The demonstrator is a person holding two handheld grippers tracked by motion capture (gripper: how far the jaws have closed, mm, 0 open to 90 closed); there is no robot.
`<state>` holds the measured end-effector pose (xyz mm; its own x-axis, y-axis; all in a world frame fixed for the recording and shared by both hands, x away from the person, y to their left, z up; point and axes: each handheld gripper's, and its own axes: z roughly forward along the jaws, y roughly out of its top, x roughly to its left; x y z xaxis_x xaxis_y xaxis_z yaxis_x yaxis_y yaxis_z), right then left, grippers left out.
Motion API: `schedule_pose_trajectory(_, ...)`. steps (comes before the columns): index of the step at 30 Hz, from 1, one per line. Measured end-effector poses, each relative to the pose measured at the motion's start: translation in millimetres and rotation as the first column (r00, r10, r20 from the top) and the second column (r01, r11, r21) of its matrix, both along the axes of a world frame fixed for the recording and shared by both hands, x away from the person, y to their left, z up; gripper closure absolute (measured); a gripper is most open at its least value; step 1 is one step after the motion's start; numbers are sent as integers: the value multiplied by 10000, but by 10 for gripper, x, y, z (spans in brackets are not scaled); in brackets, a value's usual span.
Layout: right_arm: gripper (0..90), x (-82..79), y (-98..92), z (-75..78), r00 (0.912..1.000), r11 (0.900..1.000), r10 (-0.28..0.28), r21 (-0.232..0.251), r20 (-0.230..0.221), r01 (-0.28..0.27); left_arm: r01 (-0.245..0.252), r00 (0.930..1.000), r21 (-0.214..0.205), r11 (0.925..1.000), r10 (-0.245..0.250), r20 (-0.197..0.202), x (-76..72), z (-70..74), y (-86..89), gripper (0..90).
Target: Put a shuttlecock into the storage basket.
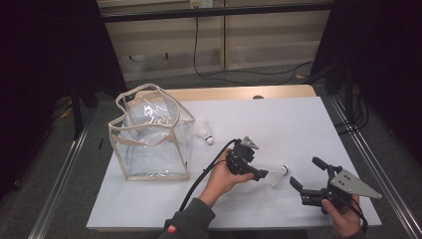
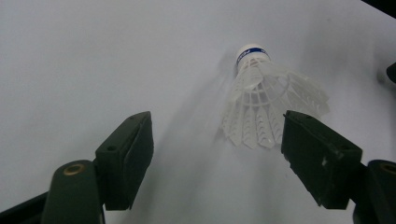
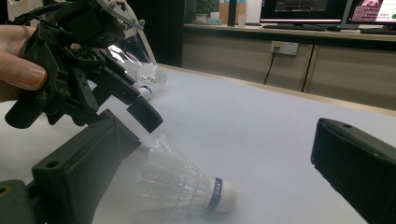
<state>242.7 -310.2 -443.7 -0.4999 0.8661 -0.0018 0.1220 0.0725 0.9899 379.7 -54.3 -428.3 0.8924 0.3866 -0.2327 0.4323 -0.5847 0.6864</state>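
A white feather shuttlecock (image 1: 277, 175) with a blue band on its cork lies on its side on the white table top (image 1: 278, 124). In the left gripper view the shuttlecock (image 2: 264, 100) lies with its skirt between the jaws, close to the right-hand one, and neither pad presses on it. My left gripper (image 1: 262, 175) is open, held low over the skirt. The right gripper (image 1: 306, 173) is open just right of the shuttlecock (image 3: 187, 184), which lies ahead of its jaws. A second shuttlecock (image 1: 206, 133) rests beside a clear plastic bag (image 1: 152, 132).
The clear bag with beige trim stands open at the table's left. A wooden table edge (image 1: 239, 92) runs along the back, with cables on the floor beyond. Metal rails flank both sides. The left gripper (image 3: 135, 105) hangs over the skirt in the right gripper view.
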Motion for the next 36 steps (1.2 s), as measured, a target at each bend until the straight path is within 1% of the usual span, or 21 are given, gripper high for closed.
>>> schedule_pose_trajectory(1,16,0,-1,0,10000,10000,0,5,-6,0,-25,10000,-53,10000,25,-17,-1,-4,-11,266)
schedule_pose_trajectory(2,16,0,-2,-1,10000,10000,3,3,-6,-3,27,10000,1,10000,-27,35,4,-6,-16,279)
schedule_pose_trajectory(4,17,0,0,-1,10000,10000,1,-9,-24,-1,60,10000,-24,10000,-60,-6,1,-17,-43,289)
schedule_pose_trajectory(7,17,-2,3,1,10000,10000,-9,15,-20,9,155,9998,182,9997,-157,75,-6,-32,-82,314)
schedule_pose_trajectory(12,17,-1,0,0,10000,10000,-6,-13,-23,6,249,9997,268,9993,-251,82,6,-57,-132,370)
schedule_pose_trajectory(14,17,-1,1,-1,10000,10000,-10,-21,-17,10,274,9996,153,9995,-275,74,12,-77,-152,389)
schedule_pose_trajectory(16,17,-2,-1,1,10000,10000,-12,-41,7,12,368,9993,207,9991,-370,95,18,-91,-168,404)
schedule_pose_trajectory(20,17,0,-4,-2,10000,10000,-11,-34,-16,11,337,9994,330,9989,-340,77,21,-111,-202,439)
schedule_pose_trajectory(24,17,-1,-4,-1,10000,10000,-8,-41,-7,8,415,9991,329,9986,-418,82,23,-121,-224,469)
schedule_pose_trajectory(25,17,-1,-3,-1,10000,10000,-14,-37,-17,14,396,9992,219,9990,-397,36,20,-128,-232,477)
schedule_pose_trajectory(28,17,0,-2,-4,10000,10000,-11,-22,-54,11,475,9989,258,9985,-477,50,25,-134,-243,489)
schedule_pose_trajectory(29,17,0,-1,-4,10000,10000,-15,-6,-55,15,474,9988,360,9982,-478,100,23,-134,-248,498)
schedule_pose_trajectory(30,17,0,-2,-3,10000,10000,-4,-23,-52,4,502,9987,312,9983,-505,85,24,-140,-254,500)
schedule_pose_trajectory(31,17,0,-2,-3,10000,10000,-17,-35,-45,17,562,9984,317,9979,-565,75,27,-142,-257,513)
schedule_pose_trajectory(33,17,0,-2,-3,10000,10000,-8,-30,-43,8,474,9989,200,9987,-474,0,23,-150,-278,529)
schedule_pose_trajectory(35,17,0,-3,-4,10000,10000,-14,-31,-46,14,452,9990,154,9989,-451,-66,24,-157,-296,564)
schedule_pose_trajectory(36,18,1,-3,-4,10000,10000,-5,-9,-55,5,480,9988,235,9986,-480,-21,25,-161,-304,577)
